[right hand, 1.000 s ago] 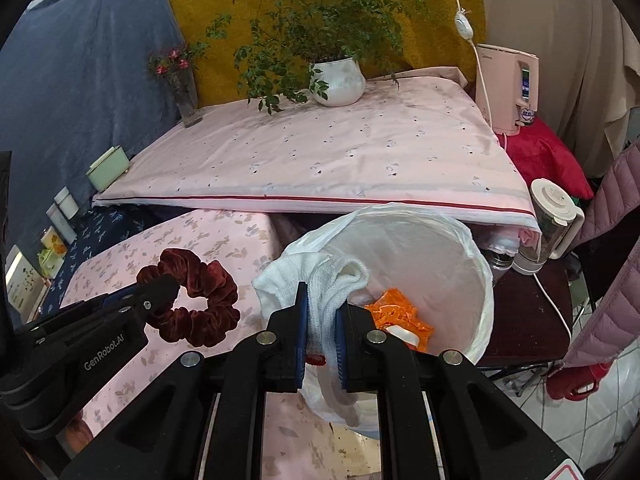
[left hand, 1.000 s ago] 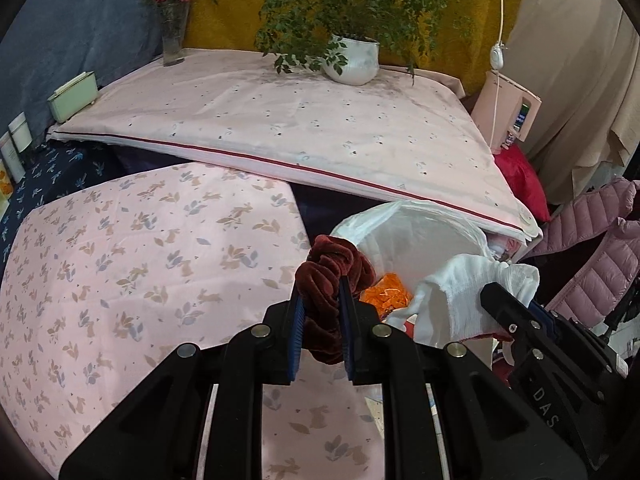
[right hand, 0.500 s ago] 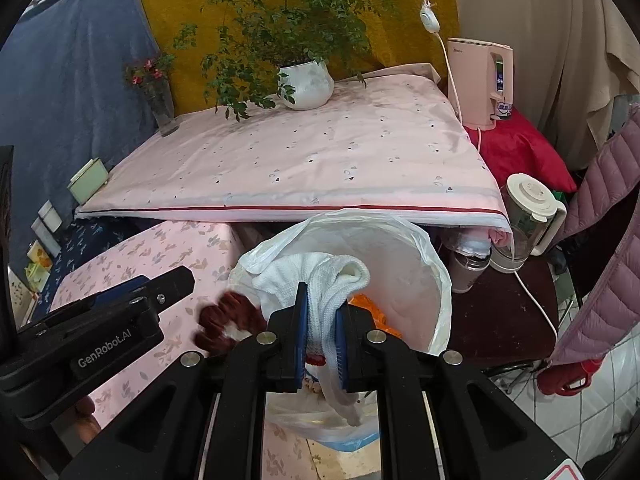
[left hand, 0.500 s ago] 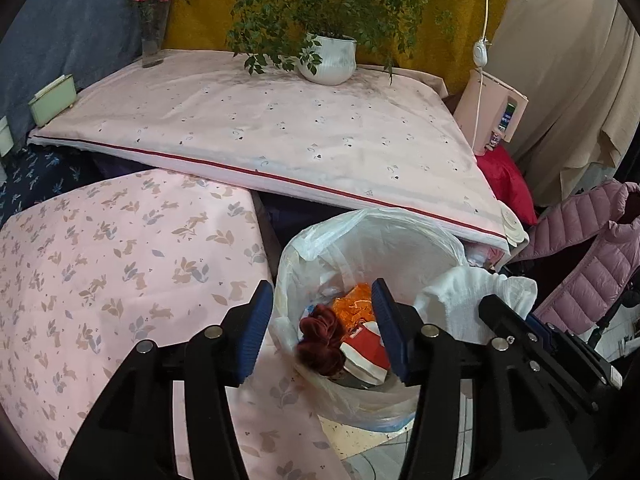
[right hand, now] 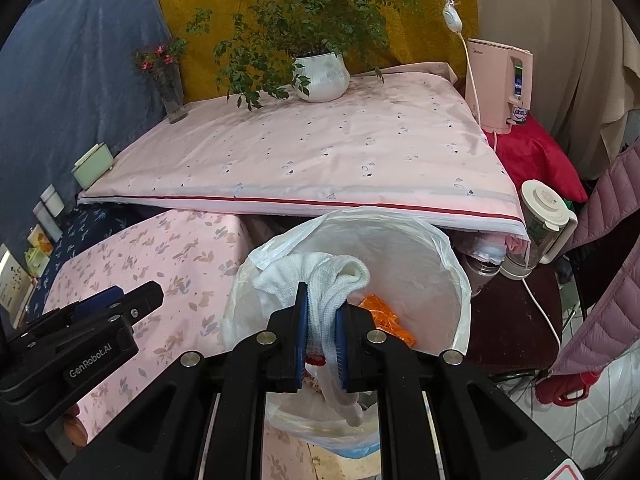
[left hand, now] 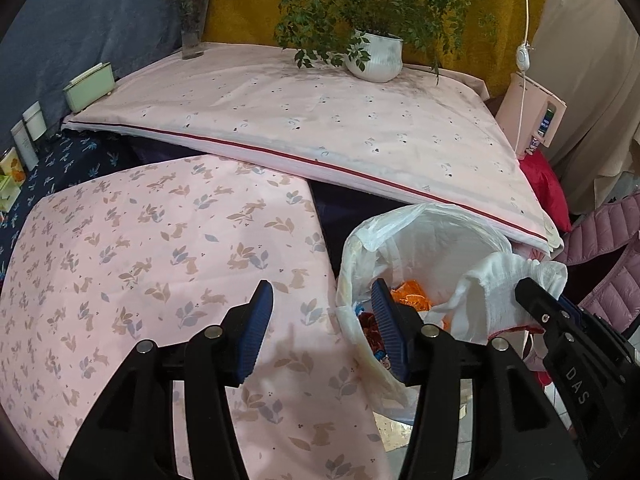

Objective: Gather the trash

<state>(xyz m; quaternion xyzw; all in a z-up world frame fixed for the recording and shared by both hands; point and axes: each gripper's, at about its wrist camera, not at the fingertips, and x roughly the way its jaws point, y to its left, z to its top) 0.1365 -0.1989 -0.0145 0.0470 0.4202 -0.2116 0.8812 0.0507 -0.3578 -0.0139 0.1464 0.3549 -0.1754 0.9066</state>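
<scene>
A trash bin lined with a white plastic bag (left hand: 404,220) (right hand: 424,240) stands off the right edge of the pink rabbit-print table (left hand: 160,248). Orange wrappers (left hand: 412,300) (right hand: 384,316) and other trash lie inside it. My left gripper (left hand: 322,320) is open and empty, with its right finger over the bin's near rim. It also shows at the left of the right wrist view (right hand: 116,304). My right gripper (right hand: 321,336) is shut on a white cloth (right hand: 332,276) and holds it over the bin. The cloth also shows in the left wrist view (left hand: 500,284).
A higher pink-covered table (left hand: 320,120) behind holds a potted plant (left hand: 374,56), a flower vase (left hand: 192,36) and a green box (left hand: 88,86). A pink water dispenser (right hand: 500,80), a blender jug (right hand: 544,224) and a pink quilted jacket (left hand: 608,256) are at the right.
My left gripper opened and dropped the dark red scrunchie into the bin, then drew back to the left over the table edge. The right gripper kept hold of the white cloth over the bin.
</scene>
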